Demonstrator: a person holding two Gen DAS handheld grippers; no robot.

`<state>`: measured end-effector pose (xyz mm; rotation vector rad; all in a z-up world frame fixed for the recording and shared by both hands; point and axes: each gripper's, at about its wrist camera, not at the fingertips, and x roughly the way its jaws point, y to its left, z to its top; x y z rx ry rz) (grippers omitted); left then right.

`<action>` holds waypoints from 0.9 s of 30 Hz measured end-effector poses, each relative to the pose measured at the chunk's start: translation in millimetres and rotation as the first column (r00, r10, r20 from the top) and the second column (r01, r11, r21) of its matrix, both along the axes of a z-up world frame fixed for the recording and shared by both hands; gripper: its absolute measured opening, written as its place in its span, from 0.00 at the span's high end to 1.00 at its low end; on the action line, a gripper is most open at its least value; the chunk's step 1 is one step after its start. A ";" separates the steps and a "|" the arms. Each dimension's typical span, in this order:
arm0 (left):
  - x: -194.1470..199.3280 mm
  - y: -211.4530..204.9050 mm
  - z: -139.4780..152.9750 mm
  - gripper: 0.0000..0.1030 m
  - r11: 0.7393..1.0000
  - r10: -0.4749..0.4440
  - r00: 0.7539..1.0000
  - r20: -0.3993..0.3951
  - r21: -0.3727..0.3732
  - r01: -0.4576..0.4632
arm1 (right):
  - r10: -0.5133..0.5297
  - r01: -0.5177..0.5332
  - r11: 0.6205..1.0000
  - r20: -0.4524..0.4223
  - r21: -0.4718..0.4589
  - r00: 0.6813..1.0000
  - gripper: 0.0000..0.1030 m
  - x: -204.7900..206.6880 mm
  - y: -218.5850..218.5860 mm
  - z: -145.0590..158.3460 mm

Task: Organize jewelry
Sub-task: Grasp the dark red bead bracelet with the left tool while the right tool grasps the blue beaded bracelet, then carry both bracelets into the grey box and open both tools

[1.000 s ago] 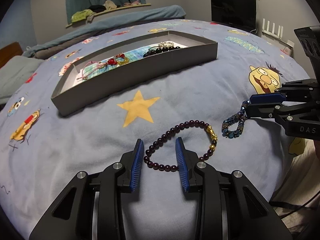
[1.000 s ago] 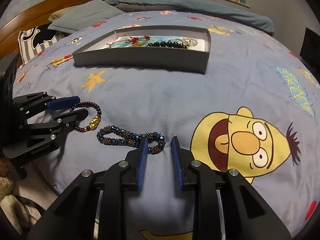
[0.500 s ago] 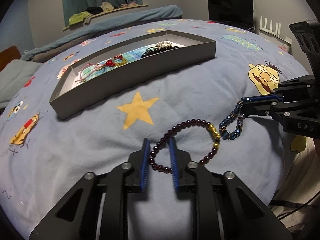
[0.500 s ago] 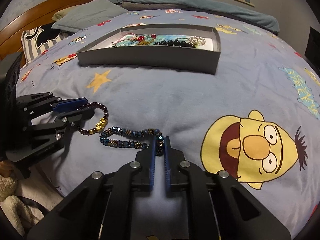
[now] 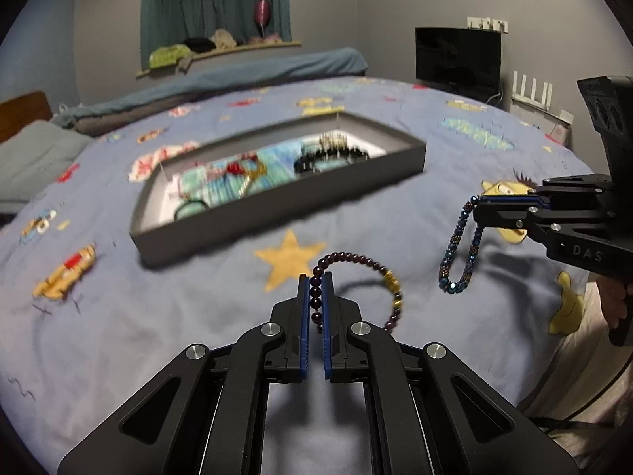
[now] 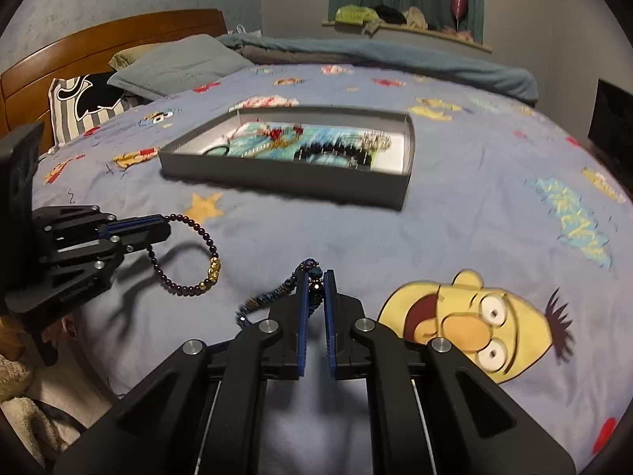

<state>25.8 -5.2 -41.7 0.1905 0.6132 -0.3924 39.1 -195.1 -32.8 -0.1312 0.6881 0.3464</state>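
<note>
My left gripper (image 5: 315,277) is shut on a dark purple bead bracelet (image 5: 356,256) with gold beads, which hangs off the blue bedspread and casts a shadow on it. My right gripper (image 6: 315,275) is shut on a blue beaded bracelet (image 6: 269,297) that dangles to its left. In the left wrist view the right gripper (image 5: 480,204) comes in from the right with the blue bracelet (image 5: 455,245) hanging as a loop. The right wrist view has the left gripper (image 6: 164,225) at the left with the purple bracelet (image 6: 205,237). Beyond both lies a grey tray (image 5: 277,206) holding several jewelry pieces.
The bed's cartoon-print cover (image 6: 474,213) fills both views. Pillows (image 6: 174,67) and a wooden headboard (image 6: 99,43) are at the far left. A dark screen (image 5: 457,57) stands by the wall. The bed's near edge drops off by a towel (image 6: 23,407).
Both grippers closed from open onto their bracelets and rose. The purple and blue bracelets, which lay flat on the cover, now hang lifted from the pads.
</note>
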 end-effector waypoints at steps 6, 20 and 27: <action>4.4 4.7 26.2 0.94 1.000 0.000 0.999 0.041 -0.020 0.001 | -0.022 0.021 1.000 0.081 0.004 0.997 0.93 10.6 -1.7 28.8; 62.0 16.3 93.4 0.94 0.999 0.020 0.991 0.134 -0.049 -0.014 | -0.106 0.104 0.994 0.198 0.019 0.974 0.93 78.5 -11.5 83.5; 100.7 4.6 82.0 0.94 0.998 -0.005 0.998 0.057 -0.059 0.009 | -0.100 0.097 0.995 0.163 0.024 0.981 0.93 135.1 6.4 79.5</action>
